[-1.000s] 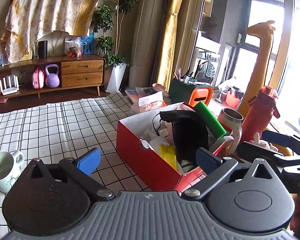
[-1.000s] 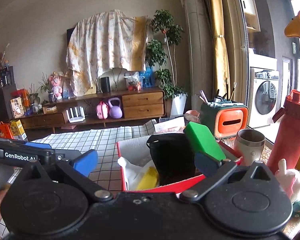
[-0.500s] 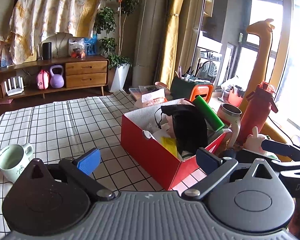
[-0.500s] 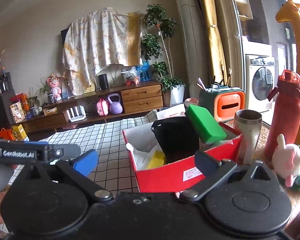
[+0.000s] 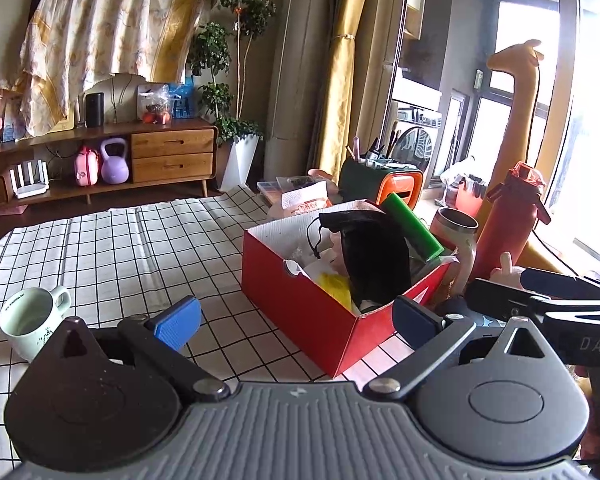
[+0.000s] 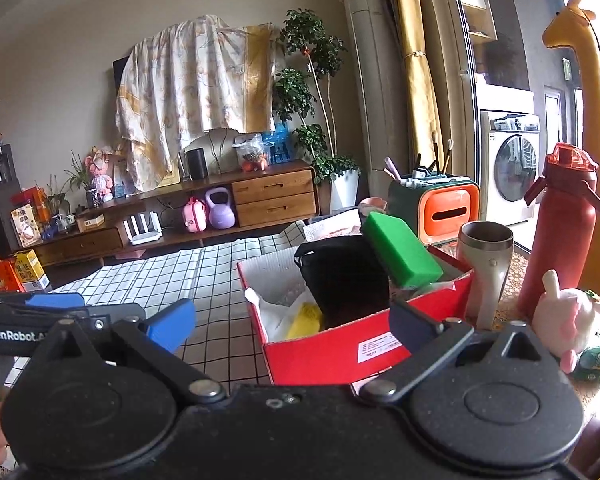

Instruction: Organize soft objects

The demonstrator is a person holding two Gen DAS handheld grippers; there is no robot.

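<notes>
A red cardboard box (image 5: 300, 304) stands on the checked tablecloth; it also shows in the right wrist view (image 6: 340, 352). In it are a black pouch (image 5: 374, 260) (image 6: 340, 276), a green sponge block (image 5: 412, 224) (image 6: 400, 252), a yellow item (image 5: 334, 286) (image 6: 306, 318) and white soft things. A pink and white plush rabbit (image 6: 572, 316) sits right of the box. My left gripper (image 5: 296, 320) is open and empty, in front of the box. My right gripper (image 6: 292, 324) is open and empty, also short of the box.
A pale green mug (image 5: 32, 320) stands at the left on the cloth (image 5: 120, 248). A metal tumbler (image 6: 486, 256), a red bottle (image 6: 560, 232) and a green-orange holder (image 6: 436, 208) stand behind and right of the box. A yellow giraffe (image 6: 584, 100) is at far right.
Both grippers have pulled back and away from the box, which now looks smaller and farther. The plush rabbit has come into the right wrist view. Both stay open.
</notes>
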